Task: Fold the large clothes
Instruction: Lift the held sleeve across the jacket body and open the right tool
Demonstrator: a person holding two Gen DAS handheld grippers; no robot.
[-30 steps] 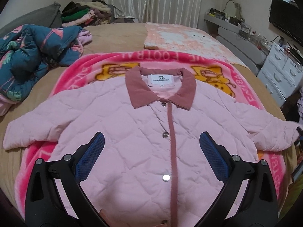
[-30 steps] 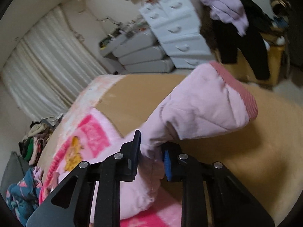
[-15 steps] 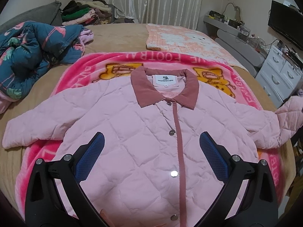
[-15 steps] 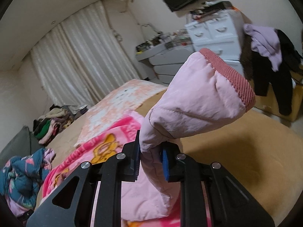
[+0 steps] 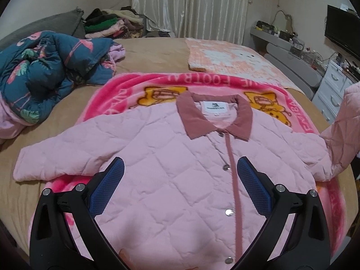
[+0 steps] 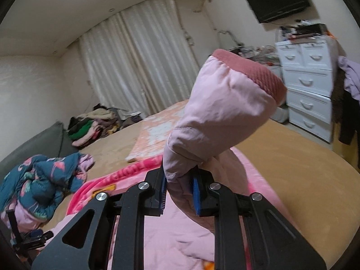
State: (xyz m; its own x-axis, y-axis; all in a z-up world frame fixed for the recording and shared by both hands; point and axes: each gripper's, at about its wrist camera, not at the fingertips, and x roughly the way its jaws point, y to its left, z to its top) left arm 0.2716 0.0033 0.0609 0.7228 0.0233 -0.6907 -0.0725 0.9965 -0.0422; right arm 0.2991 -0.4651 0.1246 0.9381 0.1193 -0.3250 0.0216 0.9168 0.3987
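Right wrist view: we find the right gripper [image 6: 178, 185] with its jaws clamped on the sleeve [image 6: 225, 110] of the pink jacket [image 5: 180, 175], the ribbed cuff [image 6: 254, 74] held up clear of the bed [image 6: 292, 168]; the jacket body lies flat, front up, collar [image 5: 213, 114] away from us, its long axis running away from the left gripper [image 5: 180, 187]; the raised sleeve hangs to the right of that body, so we judge the fold must carry it left, across the chest; the left gripper hovers wide open above the hem, holding nothing; under the jacket lies a bright pink blanket [image 5: 225, 83]; a blue quilt [image 5: 45, 72], curtains [image 5: 191, 6] and white drawers [image 6: 308, 83] surround the bed.
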